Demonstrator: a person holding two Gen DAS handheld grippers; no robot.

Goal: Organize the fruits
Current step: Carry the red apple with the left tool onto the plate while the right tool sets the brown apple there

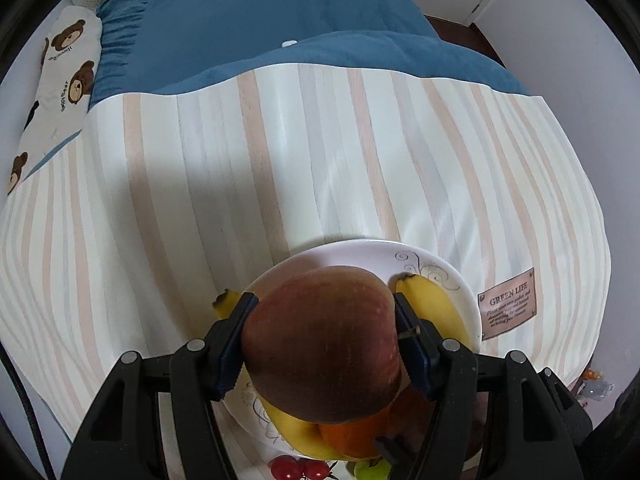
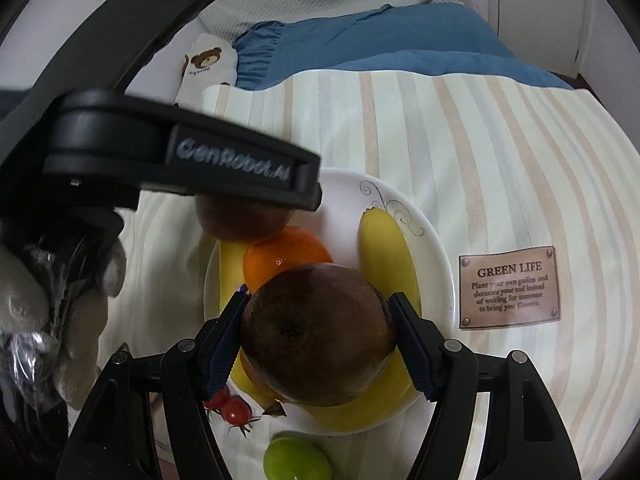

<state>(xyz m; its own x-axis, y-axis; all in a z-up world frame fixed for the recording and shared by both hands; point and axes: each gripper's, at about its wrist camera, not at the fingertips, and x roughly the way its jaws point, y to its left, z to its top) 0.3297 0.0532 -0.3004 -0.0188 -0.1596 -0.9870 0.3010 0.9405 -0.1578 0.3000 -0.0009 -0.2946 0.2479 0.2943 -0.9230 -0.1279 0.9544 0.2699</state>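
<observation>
My left gripper [image 1: 325, 312] is shut on a red apple [image 1: 320, 340] and holds it above the white plate [image 1: 436, 268]. The plate holds two bananas [image 1: 432, 304] and an orange [image 1: 352, 436]. My right gripper [image 2: 318, 312] is shut on a second, darker red apple [image 2: 316, 336] over the same plate [image 2: 432, 248], above the bananas [image 2: 384, 252] and beside the orange [image 2: 286, 256]. The left gripper's body [image 2: 180, 160] crosses the right wrist view with its apple [image 2: 240, 220] under it.
The plate sits on a striped cloth [image 1: 240, 180] with a "GREEN LIFE" label [image 2: 509, 286]. Cherry tomatoes [image 2: 230, 406] and a green fruit [image 2: 296, 458] lie on the cloth near the plate's front edge. A blue blanket [image 1: 260, 20] and a bear-print pillow [image 1: 64, 64] lie beyond.
</observation>
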